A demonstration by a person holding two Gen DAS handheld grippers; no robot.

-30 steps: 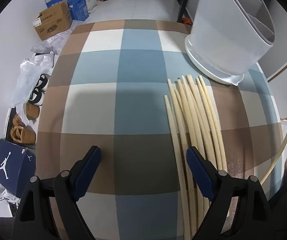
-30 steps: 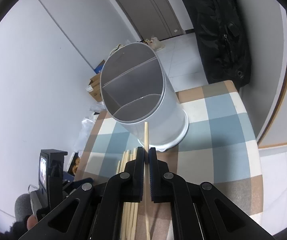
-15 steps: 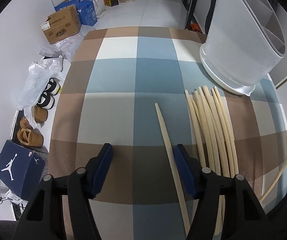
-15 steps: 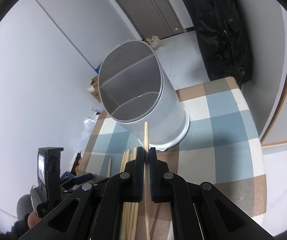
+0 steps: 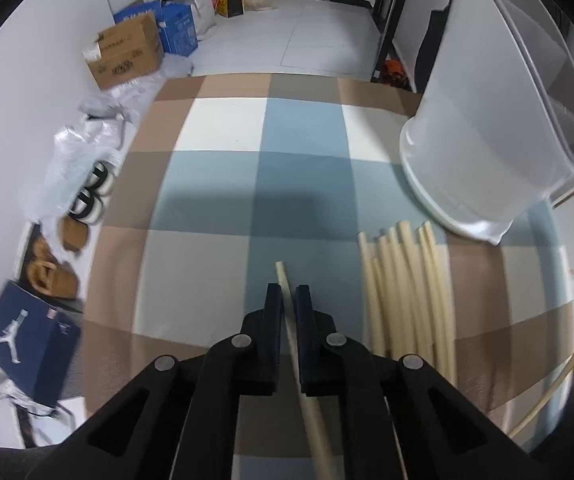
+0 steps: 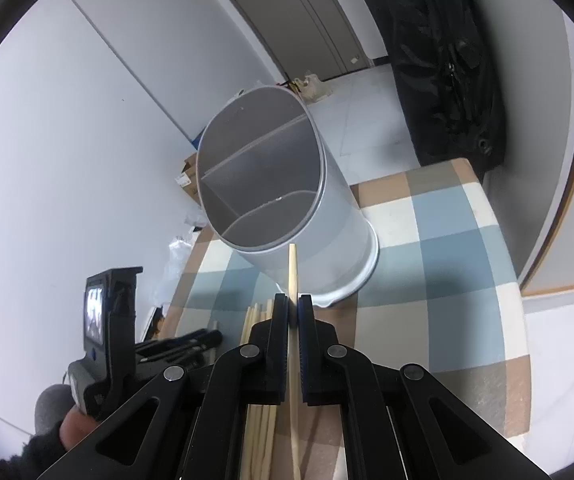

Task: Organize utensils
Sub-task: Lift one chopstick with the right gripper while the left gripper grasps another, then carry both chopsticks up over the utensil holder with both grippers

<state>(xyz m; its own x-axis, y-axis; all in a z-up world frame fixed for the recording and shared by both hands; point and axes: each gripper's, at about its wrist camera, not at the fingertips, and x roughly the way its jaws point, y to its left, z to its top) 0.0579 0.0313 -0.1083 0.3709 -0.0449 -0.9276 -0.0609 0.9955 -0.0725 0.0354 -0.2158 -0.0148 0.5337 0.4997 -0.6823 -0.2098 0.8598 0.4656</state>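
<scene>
left gripper (image 5: 288,300): jaws shut on a single chopstick (image 5: 285,292); pads press it from both sides, low over the worktop (image 5: 215,248).
left chopstick axis: runs along the gripper's line, slightly skewed; blunt tip pokes out just past the fingertips, pointing away toward the far worktop edge; other end passes back under the gripper body.
right gripper (image 6: 293,312): clamped narrow on a second chopstick (image 6: 293,268), held above the worktop.
right chopstick axis: in line with the fingers; tip sticks out forward and up, aimed at the near wall of the holder (image 6: 271,192), just below its rim. Touching or apart there: cannot tell.
holder: white oval utensil caddy, upright on the worktop's far right part, open top split by dividers into compartments; all visible compartments look bare.
chopstick pile (image 5: 407,300): loose bundle lying flat, roughly parallel, long axes pointing toward the holder's base; far ends stop just short of it. Sits right of the left gripper, well apart from the held stick.
open room: wide bare checked cloth left of and beyond the left gripper; far and left worktop edges drop to the floor.
floor clutter: cardboard box (image 5: 127,56), shoes, blue shoe box (image 5: 31,344) along the left wall.
right edge: worktop ends near a wall with a black bag (image 6: 439,60) hanging behind.
</scene>
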